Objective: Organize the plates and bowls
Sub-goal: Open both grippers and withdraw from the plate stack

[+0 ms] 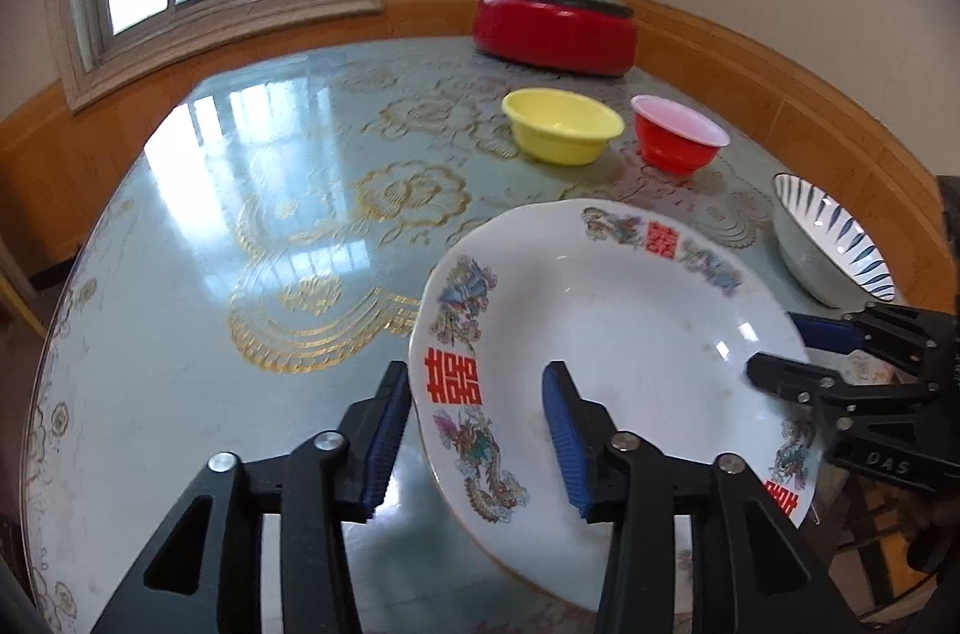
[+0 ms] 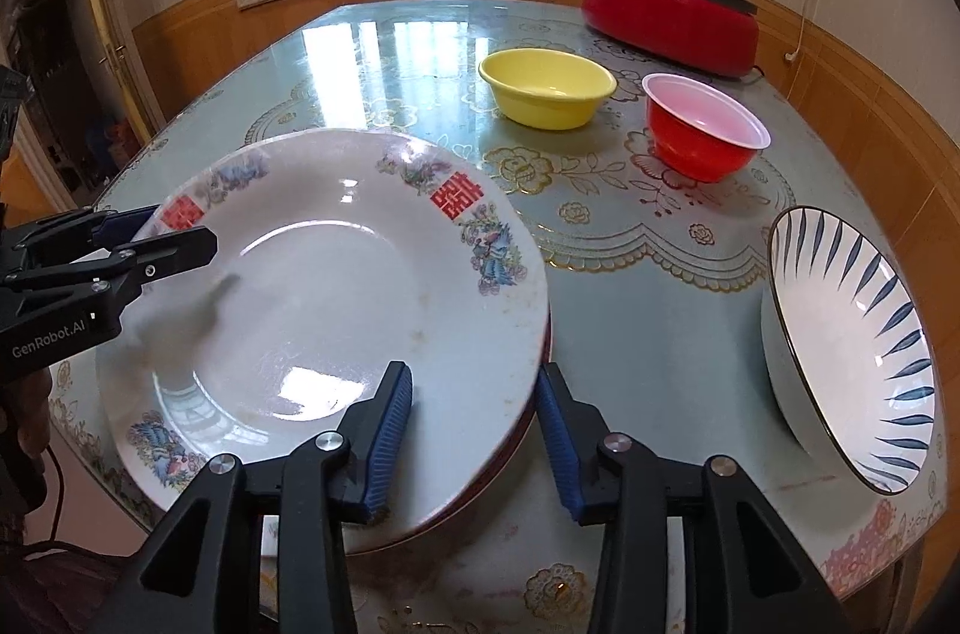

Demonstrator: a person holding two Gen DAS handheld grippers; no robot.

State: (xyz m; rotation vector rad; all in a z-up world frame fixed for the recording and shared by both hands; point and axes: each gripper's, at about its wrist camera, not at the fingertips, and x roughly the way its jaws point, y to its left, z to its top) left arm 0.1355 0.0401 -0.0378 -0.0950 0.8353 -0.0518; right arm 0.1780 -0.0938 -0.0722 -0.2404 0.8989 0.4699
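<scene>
Right wrist view: both grippers, left point(image 2: 165, 238) and right point(image 2: 474, 430), have fingers spread around one decorated plate's point(image 2: 336, 286) rim. Three bowls stand on the worktop point(image 2: 630, 310): yellow point(image 2: 547, 88), red point(image 2: 702, 130), striped point(image 2: 852, 364).

Plate point(image 2: 336, 286): white ground; rim decorated with red double-happiness characters and multicoloured dragon and phoenix motifs. A dark red rim point(image 2: 543, 352) is seen just beneath its right edge. Yellow bowl point(image 2: 547, 88): plain yellow inside and out. Red bowl point(image 2: 702, 130): red outside, pale pink-white inside. Striped bowl point(image 2: 852, 364): white interior marked with dark blue radial strokes, dark rim line. Table point(image 1: 240, 190): pale green-blue covering, gold floral and scalloped pattern. Pot point(image 1: 555, 28): red body, grey lid, red knob. Gripper pads point(image 1: 384, 436): blue, on black fingers.
</scene>
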